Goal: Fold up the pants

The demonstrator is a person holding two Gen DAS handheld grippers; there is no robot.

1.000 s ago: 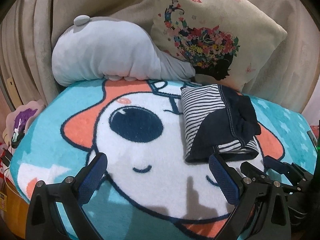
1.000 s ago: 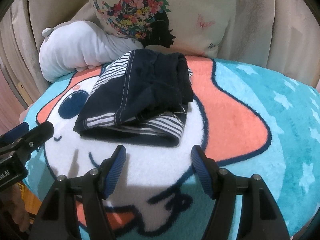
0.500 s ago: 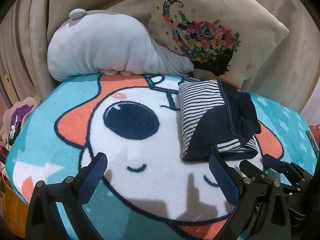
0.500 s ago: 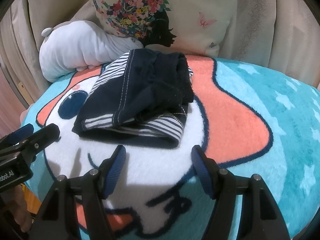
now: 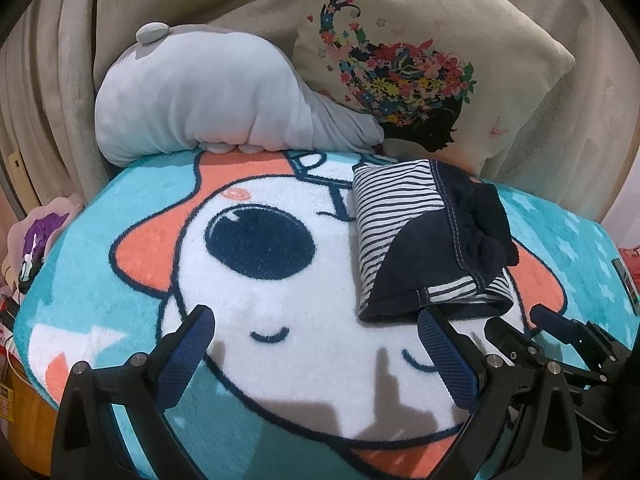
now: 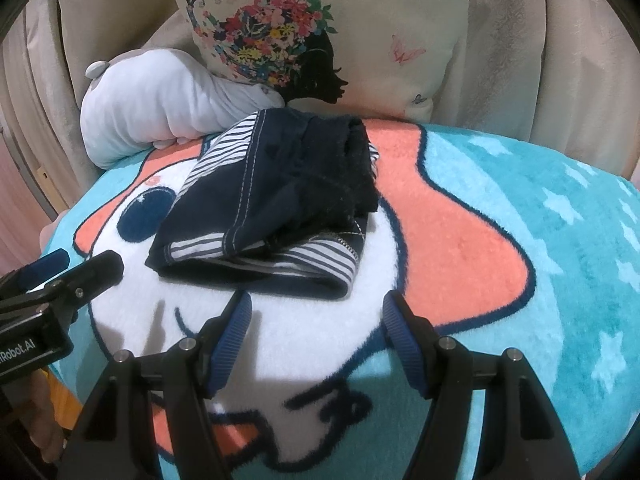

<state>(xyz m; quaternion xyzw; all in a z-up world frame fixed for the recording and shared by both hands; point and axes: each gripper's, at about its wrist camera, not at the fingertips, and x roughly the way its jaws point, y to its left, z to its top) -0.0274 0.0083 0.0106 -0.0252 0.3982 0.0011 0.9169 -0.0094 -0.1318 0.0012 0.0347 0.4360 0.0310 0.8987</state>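
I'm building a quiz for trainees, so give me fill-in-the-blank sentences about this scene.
1. The pants lie ____ on the blanket.
2. Both the left tongs and the right tongs are ____.
3. The pants' lining shows a ____ pattern.

Missing words: folded; open; striped

Right gripper (image 6: 316, 316) hovers with jaws spread wide, holding nothing, just short of the pants (image 6: 272, 204). They lie bundled, navy over striped lining, on the cartoon blanket (image 6: 500, 240). Left gripper (image 6: 60, 276) peeks in at the left edge. Behind: grey plush (image 6: 160, 108) and floral cushion (image 6: 360, 32).
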